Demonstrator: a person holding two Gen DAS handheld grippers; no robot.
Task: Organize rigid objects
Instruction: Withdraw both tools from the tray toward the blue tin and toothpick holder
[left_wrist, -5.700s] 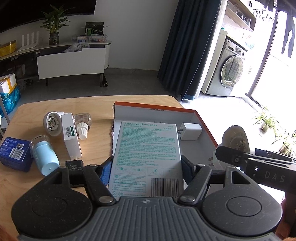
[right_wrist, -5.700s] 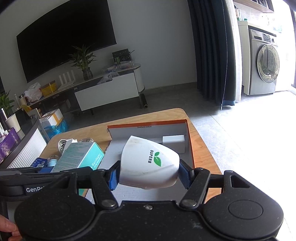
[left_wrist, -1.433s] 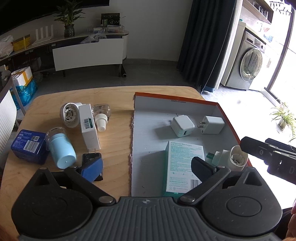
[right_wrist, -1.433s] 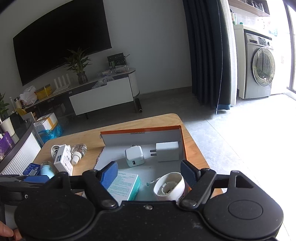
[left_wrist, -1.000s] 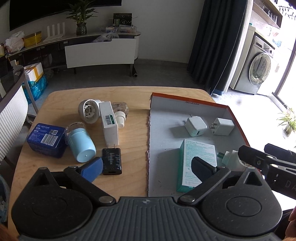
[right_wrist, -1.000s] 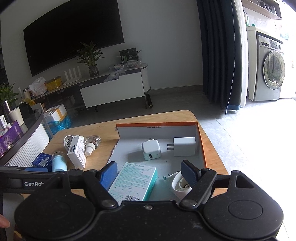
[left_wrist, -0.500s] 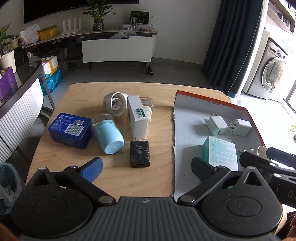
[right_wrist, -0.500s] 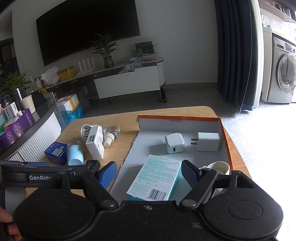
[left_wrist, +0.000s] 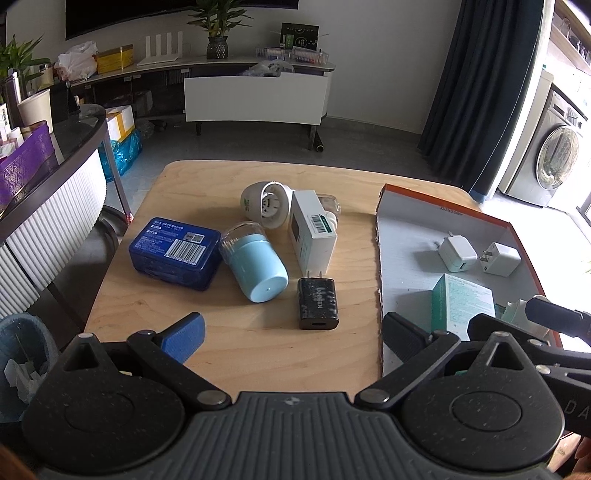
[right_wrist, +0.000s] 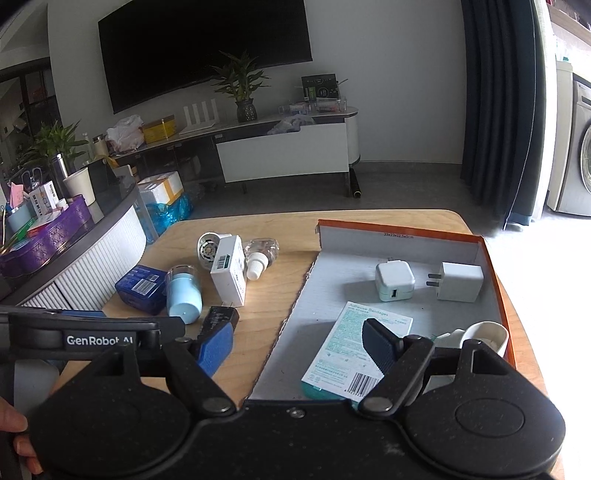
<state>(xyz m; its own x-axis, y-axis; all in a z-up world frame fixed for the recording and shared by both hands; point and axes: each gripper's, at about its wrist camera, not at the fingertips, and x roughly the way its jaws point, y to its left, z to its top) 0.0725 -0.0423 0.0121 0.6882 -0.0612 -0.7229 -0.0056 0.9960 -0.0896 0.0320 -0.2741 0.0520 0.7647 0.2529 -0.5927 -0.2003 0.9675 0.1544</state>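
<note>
An orange-rimmed box tray (left_wrist: 443, 206) (right_wrist: 399, 230) lies on the right of the wooden table. It holds two white chargers (left_wrist: 457, 254) (right_wrist: 460, 282), a teal bandage box (left_wrist: 463, 306) (right_wrist: 354, 354) and a white cup (right_wrist: 484, 334). On the table to its left lie a black charger (left_wrist: 317, 302), a light-blue jar (left_wrist: 255, 266), a blue tin (left_wrist: 175, 253), a white box (left_wrist: 312, 229) and a white round plug (left_wrist: 264, 203). My left gripper (left_wrist: 291, 330) is open and empty, above the table's near edge. My right gripper (right_wrist: 299, 341) is open and empty, above the tray's near left edge.
A small clear bottle (right_wrist: 260, 253) lies behind the white box. A curved ribbed counter (left_wrist: 48, 206) stands left of the table, a bin (left_wrist: 22, 354) below it. A TV bench (left_wrist: 255, 96) is across the floor, a washing machine (left_wrist: 554, 162) to the right.
Both grippers let go of the bandage box and the white cup in the tray, opened, and drew back and leftwards. The loose table items now sit mid-view for the left wrist.
</note>
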